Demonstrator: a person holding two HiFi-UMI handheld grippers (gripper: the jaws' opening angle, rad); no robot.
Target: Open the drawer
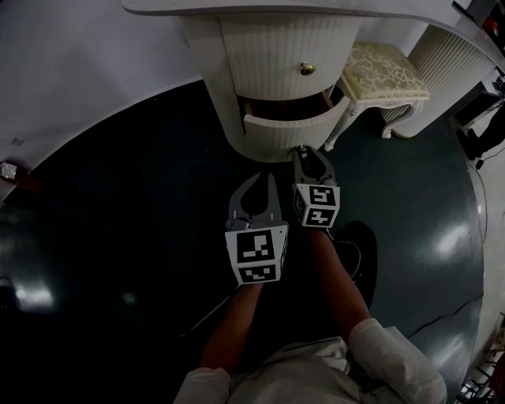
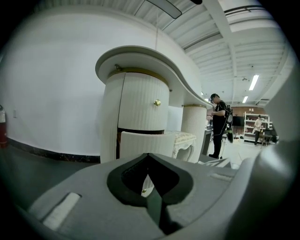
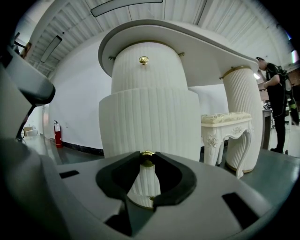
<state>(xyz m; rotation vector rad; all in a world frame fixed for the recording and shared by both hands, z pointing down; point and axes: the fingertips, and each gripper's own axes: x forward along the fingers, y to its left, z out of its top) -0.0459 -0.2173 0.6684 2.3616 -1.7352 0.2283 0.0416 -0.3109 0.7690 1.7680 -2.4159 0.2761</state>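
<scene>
The white fluted pedestal of a dressing table has two curved drawers. Its lower drawer [image 1: 288,125] [image 3: 150,122] stands pulled partly out, a dark gap showing above it. My right gripper [image 1: 301,149] [image 3: 147,158] is shut on that drawer's small brass knob [image 3: 147,153], which sits pinched between the fingertips. The upper drawer keeps its own brass knob [image 1: 307,69] [image 3: 143,59] and stays closed. My left gripper [image 1: 265,178] [image 2: 149,155] hangs back from the pedestal, to the left of the right one, its tips together with nothing between them.
A white ornate stool [image 1: 383,75] [image 3: 227,123] stands just right of the pedestal, under the curved tabletop [image 1: 260,8]. A second fluted pedestal [image 1: 442,55] is further right. A person [image 2: 218,122] stands in the distance. The floor [image 1: 118,197] is dark and glossy.
</scene>
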